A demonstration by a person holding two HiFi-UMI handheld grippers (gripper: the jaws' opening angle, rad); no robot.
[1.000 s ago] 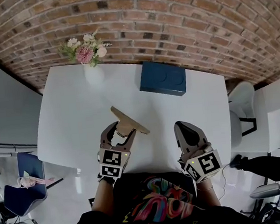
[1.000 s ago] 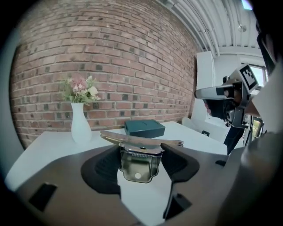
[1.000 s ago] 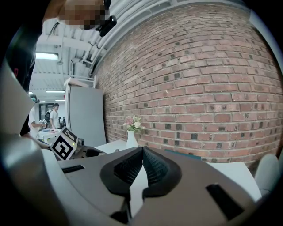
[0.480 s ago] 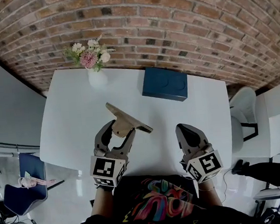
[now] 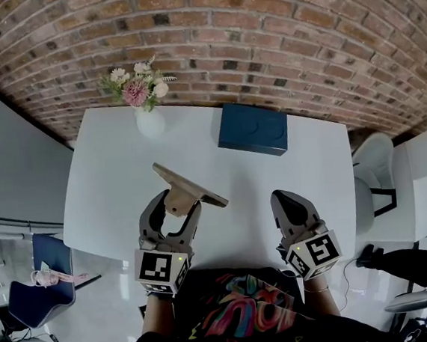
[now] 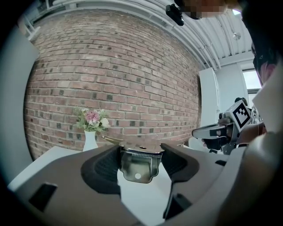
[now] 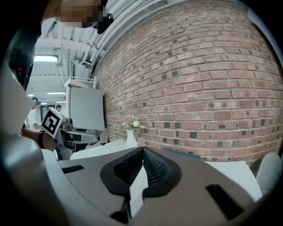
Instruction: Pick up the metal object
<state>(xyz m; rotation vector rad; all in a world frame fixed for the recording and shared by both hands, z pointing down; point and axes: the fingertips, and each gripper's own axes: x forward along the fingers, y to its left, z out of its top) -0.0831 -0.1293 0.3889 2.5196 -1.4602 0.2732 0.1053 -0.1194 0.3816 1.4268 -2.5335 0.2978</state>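
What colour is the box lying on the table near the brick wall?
The box is dark blue; the head view shows it best.

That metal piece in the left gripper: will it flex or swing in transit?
Probably rigid: the metal piece looks like folded sheet. It may swing, since the left gripper clamps only its stem, under a long crossbar.

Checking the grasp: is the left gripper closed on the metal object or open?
Shut: the left gripper clamps the metal object between its jaws, touching both sides.
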